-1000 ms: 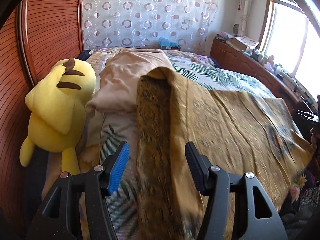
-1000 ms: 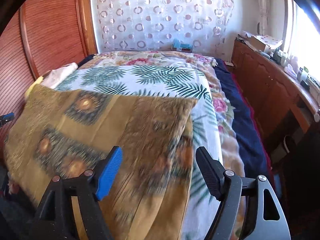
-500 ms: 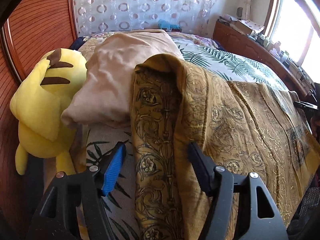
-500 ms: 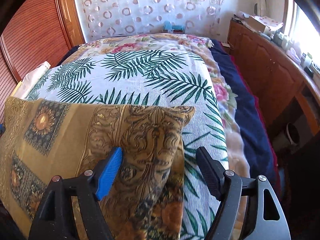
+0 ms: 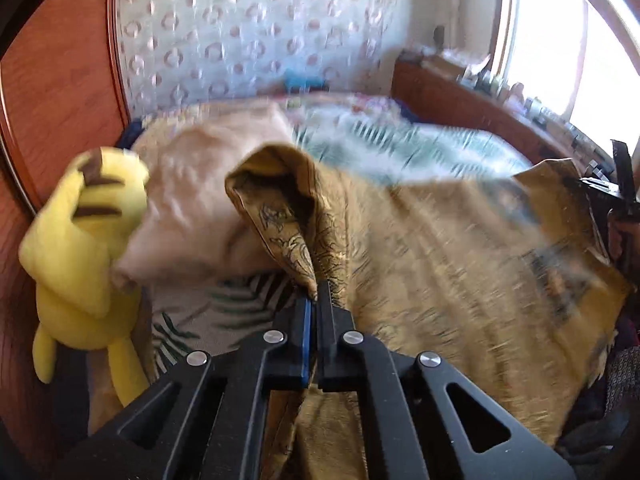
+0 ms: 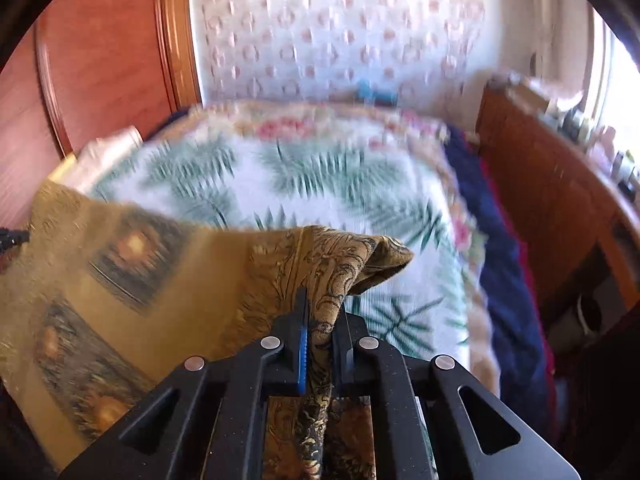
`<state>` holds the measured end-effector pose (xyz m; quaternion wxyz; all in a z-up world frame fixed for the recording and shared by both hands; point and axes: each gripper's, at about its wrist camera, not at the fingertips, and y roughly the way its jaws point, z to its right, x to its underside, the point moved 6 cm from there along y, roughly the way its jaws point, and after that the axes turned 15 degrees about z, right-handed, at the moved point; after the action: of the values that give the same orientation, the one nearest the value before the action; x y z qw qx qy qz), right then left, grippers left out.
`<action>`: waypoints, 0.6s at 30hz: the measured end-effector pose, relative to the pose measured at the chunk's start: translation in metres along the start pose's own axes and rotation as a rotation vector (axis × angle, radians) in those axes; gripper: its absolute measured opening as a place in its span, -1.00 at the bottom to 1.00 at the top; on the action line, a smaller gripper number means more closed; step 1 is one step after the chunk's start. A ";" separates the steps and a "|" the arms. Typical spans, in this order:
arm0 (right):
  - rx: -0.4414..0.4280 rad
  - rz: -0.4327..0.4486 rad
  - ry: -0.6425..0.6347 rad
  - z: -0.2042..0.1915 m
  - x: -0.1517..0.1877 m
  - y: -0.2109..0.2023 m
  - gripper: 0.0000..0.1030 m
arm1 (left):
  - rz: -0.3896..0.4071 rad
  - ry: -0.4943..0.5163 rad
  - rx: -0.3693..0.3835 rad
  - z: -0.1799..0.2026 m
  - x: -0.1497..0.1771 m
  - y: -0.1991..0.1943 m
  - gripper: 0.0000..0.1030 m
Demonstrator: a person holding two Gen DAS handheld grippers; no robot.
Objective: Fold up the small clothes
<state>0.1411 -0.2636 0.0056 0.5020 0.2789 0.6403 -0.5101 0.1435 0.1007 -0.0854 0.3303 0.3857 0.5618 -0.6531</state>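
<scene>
A mustard-gold patterned cloth point(image 5: 440, 240) lies spread over the bed. My left gripper point(image 5: 316, 300) is shut on its left corner, which bunches up and lifts in front of the jaws. In the right wrist view the same cloth point(image 6: 140, 264) stretches to the left. My right gripper point(image 6: 322, 312) is shut on its right corner, which folds up into a peak just past the fingertips. The right gripper's body shows at the far right edge of the left wrist view point(image 5: 620, 192).
A yellow plush toy point(image 5: 84, 248) leans against the wooden wall at the left. A beige pillow point(image 5: 200, 200) lies beside it. The palm-leaf bedsheet point(image 6: 320, 184) covers the bed. A wooden cabinet point(image 6: 552, 184) runs along the right side under the window.
Both grippers were open over the cloth's corners; now both have shut on the cloth. The pinched corners have risen off the bed, and the views are blurred by motion.
</scene>
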 end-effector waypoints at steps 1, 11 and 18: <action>0.000 0.045 0.003 -0.001 -0.011 -0.012 -0.84 | 0.032 0.001 -0.002 0.003 -0.009 -0.008 -0.95; 0.038 0.253 -0.038 0.000 -0.113 -0.060 -0.85 | 0.251 0.003 -0.018 0.011 -0.106 -0.034 -0.96; 0.226 0.179 -0.034 0.031 -0.136 0.005 -0.82 | 0.110 -0.007 -0.139 -0.028 -0.100 0.048 -0.95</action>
<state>0.2032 -0.2701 0.1306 0.5217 0.3807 0.5429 -0.5367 0.2374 0.1210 -0.0232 0.3936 0.3897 0.5824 -0.5949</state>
